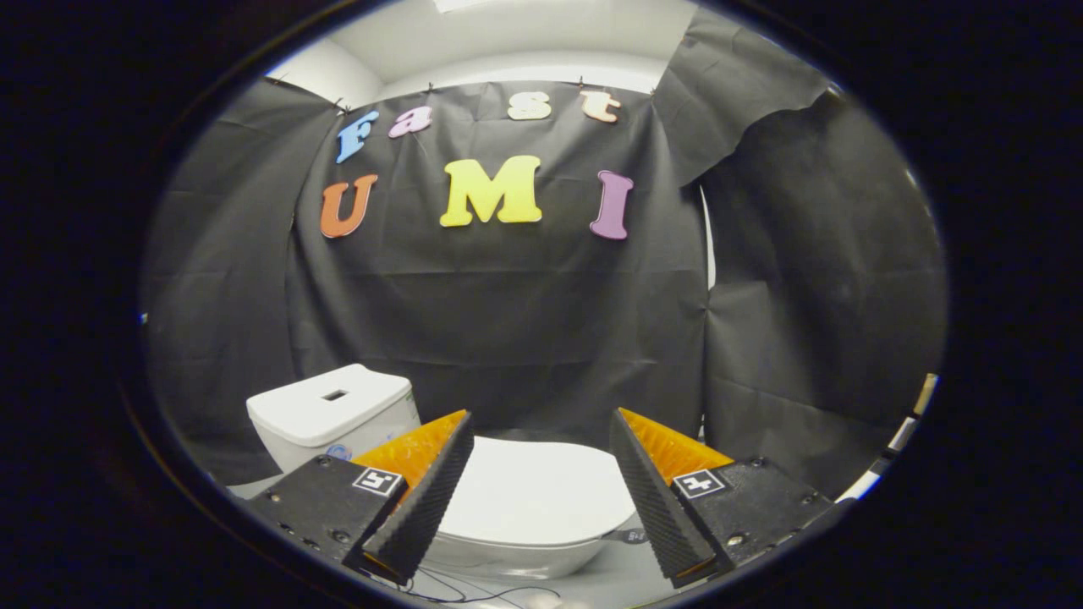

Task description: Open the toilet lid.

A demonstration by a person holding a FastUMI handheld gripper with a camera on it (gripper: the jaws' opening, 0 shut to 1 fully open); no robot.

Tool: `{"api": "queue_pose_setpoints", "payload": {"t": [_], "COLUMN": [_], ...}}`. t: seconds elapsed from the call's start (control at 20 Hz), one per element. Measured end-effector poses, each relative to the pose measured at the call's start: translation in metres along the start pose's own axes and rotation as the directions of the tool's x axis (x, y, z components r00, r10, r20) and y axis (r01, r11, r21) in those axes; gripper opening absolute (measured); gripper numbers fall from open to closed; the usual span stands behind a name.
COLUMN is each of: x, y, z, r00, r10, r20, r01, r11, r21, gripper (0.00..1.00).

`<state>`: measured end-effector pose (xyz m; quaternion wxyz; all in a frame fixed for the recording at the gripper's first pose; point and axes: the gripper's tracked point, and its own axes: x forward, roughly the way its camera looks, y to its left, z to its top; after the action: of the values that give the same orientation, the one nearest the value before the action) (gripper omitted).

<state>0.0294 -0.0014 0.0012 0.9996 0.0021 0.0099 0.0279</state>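
- The tongs [541, 423] were spread wide, gripping nothing.
- A white toilet lid [537, 491] lay closed between them.
- The cistern [330, 410] seemingly stood beyond the left finger.

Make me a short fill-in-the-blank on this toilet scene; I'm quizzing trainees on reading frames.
1. The toilet lid lies ____ on the bowl.
2. The tool has its fingers ____, gripping nothing.
3. The lid shows ____ the two fingers.
4. The white ____ stands behind the lid.

Missing words: closed; open; between; tank
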Motion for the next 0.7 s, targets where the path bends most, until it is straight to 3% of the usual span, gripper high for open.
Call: {"api": "queue_pose_setpoints", "payload": {"t": [0.35,0.6,0.7], "x": [0.048,0.076,0.083], "y": [-0.021,-0.069,-0.090], "z": [-0.009,-0.059,-0.088], "r00": [0.995,0.986,0.980], "r10": [0.099,0.105,0.087], "r20": [-0.032,-0.132,-0.181], "r01": [-0.097,-0.070,-0.025], "r11": [0.993,0.966,0.948], "r21": [0.068,0.248,0.318], "gripper": [1.00,1.00,0.99]}}
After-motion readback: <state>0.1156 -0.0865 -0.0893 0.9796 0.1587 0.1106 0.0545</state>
